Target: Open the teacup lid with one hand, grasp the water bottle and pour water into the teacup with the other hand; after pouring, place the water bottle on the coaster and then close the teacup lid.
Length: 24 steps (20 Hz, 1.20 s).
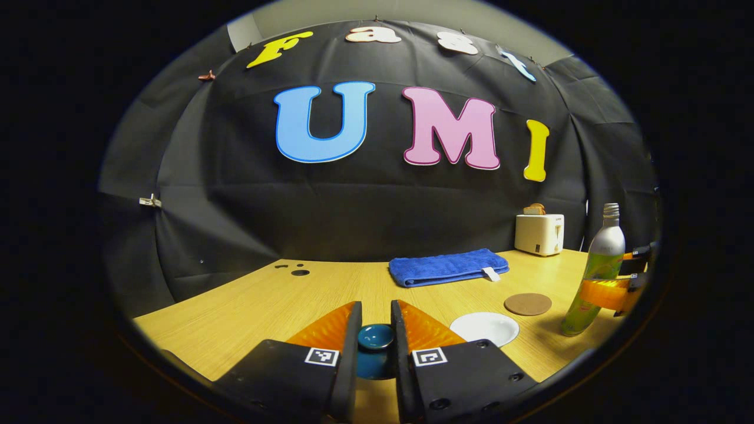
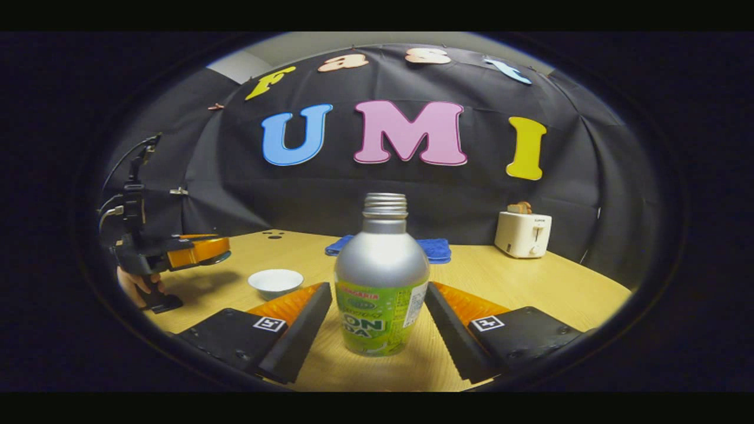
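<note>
Legible markings are few. The water bottle (image 2: 382,277) carries a green label: large pale letters reading "ON" with a partial "DA" beneath, the rest wrapped out of sight toward 9 o'clock; a red strip of small print along the label's top edge and a white panel at 3 o'clock are too small to read. The toaster (image 2: 523,234) bears a short dark mark near its top, illegible. Square black-and-white coded tags sit on the left gripper (image 1: 376,330) and right gripper (image 2: 377,306); no characters.

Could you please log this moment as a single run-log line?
left gripper: shut on teacup lid, lifted | right gripper: open around water bottle | teacup: uncovered | coaster: bare
</note>
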Available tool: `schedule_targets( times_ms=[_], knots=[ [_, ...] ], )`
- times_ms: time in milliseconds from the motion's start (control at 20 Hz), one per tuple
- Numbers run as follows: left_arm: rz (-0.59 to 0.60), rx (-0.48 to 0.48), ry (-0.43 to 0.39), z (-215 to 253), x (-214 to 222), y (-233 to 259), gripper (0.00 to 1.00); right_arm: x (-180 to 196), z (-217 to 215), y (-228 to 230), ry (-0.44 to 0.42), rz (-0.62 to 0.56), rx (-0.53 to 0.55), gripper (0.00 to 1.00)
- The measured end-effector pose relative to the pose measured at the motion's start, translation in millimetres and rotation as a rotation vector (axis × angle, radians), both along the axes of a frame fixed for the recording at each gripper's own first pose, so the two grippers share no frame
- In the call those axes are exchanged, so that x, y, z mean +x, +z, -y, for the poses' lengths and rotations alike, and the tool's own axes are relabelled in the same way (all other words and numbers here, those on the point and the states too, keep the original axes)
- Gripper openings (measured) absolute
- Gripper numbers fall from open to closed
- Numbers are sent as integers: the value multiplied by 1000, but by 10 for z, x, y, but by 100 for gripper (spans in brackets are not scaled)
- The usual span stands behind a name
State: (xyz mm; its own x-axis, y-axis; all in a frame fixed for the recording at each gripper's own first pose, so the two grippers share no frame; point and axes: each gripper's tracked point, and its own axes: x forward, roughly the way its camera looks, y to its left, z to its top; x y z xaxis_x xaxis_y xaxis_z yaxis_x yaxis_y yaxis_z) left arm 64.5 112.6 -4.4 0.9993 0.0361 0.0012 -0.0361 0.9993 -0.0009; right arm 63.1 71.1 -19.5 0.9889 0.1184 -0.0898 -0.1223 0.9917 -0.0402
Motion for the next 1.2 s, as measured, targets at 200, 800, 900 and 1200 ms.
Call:
schedule_targets(
  times_ms=[200, 800, 900, 1200],
  knots=[
    [0, 0, -1, -83, 18, -3, 31, 207, -47, -27, 10, -29, 15, 97],
    [1, 2, 17, -377, 4, -9, 31, 495, -3, 267, 61, 15, -472, 71],
    [1, 2, 30, -437, -7, -13, 31, 587, -65, 330, 79, 57, -637, 75],
    [0, 2, 45, -520, -19, -17, 31, 837, -331, 121, 197, 122, -1073, 75]
  ],
)
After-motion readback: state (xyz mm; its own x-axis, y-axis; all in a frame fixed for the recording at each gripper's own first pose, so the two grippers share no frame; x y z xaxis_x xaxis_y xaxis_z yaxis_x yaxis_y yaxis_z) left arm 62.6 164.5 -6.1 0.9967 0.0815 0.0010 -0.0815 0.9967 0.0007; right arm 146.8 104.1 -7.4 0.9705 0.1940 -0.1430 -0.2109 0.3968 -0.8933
